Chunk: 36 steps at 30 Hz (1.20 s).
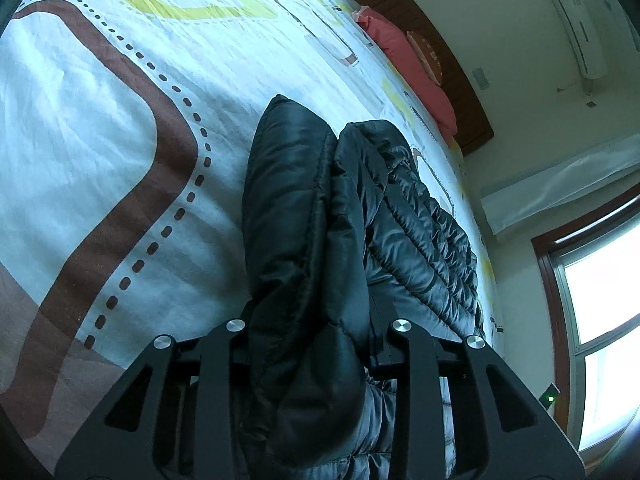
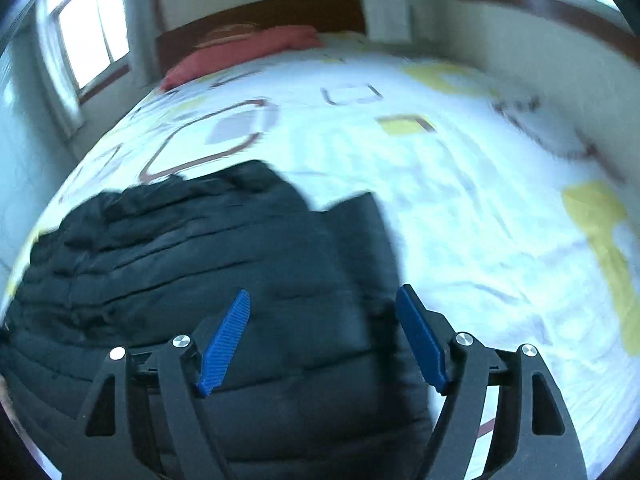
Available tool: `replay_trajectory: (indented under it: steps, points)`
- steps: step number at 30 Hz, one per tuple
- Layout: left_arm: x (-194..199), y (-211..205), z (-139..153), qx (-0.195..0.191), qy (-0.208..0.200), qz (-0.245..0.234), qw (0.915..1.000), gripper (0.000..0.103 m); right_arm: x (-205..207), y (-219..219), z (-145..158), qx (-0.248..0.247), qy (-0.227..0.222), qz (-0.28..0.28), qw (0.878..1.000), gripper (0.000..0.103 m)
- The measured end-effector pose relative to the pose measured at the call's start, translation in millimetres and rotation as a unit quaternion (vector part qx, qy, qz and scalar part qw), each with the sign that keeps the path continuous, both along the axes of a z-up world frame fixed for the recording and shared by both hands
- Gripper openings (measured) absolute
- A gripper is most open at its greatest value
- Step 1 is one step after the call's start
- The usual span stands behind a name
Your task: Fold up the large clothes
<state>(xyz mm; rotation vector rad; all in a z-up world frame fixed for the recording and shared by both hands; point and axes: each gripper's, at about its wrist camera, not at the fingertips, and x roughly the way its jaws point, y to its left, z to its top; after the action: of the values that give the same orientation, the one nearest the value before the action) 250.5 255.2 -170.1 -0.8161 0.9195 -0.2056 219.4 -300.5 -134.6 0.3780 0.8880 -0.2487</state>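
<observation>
A black quilted puffer jacket [image 1: 304,208] lies on the bed with a thick fold of it bunched up between the jaws of my left gripper [image 1: 316,320]. That gripper is shut on the fold, and the padding hides its pads. In the right wrist view, which is blurred, the same jacket [image 2: 192,248] spreads over the lower left of the bed. My right gripper [image 2: 324,292] hovers over the jacket's right edge. Its blue pads [image 2: 226,340] stand wide apart with nothing pressed between them.
The bed sheet [image 1: 100,140] is white with brown and yellow shapes and stretches far to the right of the jacket [image 2: 460,200]. A pink pillow [image 2: 248,52] and a wooden headboard [image 2: 280,8] are at the far end. A window [image 1: 600,320] and a wall flank the bed.
</observation>
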Motion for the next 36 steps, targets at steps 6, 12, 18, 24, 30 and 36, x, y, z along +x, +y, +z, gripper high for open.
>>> replay_trajectory:
  steps: [6,12,18,24,30,36]
  points:
    - [1.1,-0.8,-1.2,-0.003,0.001,0.000,1.0000,0.032,5.2,-45.5,-43.8,0.193,-0.004,-0.010,0.981,0.079]
    - [-0.5,1.1,-5.0,-0.007,0.004,0.004,1.0000,0.033,4.2,-37.3,-51.0,0.229,-0.036,0.029,0.972,0.083]
    - [-2.5,1.5,-7.3,-0.015,0.003,0.005,0.9999,0.033,3.8,-26.3,-51.0,0.205,-0.026,0.038,0.978,0.066]
    - [-7.4,-2.4,4.6,-0.012,-0.002,0.009,0.9999,0.024,-5.0,-23.8,-56.1,0.218,-0.038,0.038,0.974,0.045]
    - [-17.5,-16.9,43.9,-0.014,-0.037,0.005,0.9992,0.020,-5.7,-22.7,-57.9,0.210,-0.042,0.037,0.976,0.043]
    - [-22.7,-52.1,86.4,-0.029,-0.069,-0.023,0.9969,0.020,-10.2,-24.8,-59.8,0.215,-0.048,0.035,0.975,0.043]
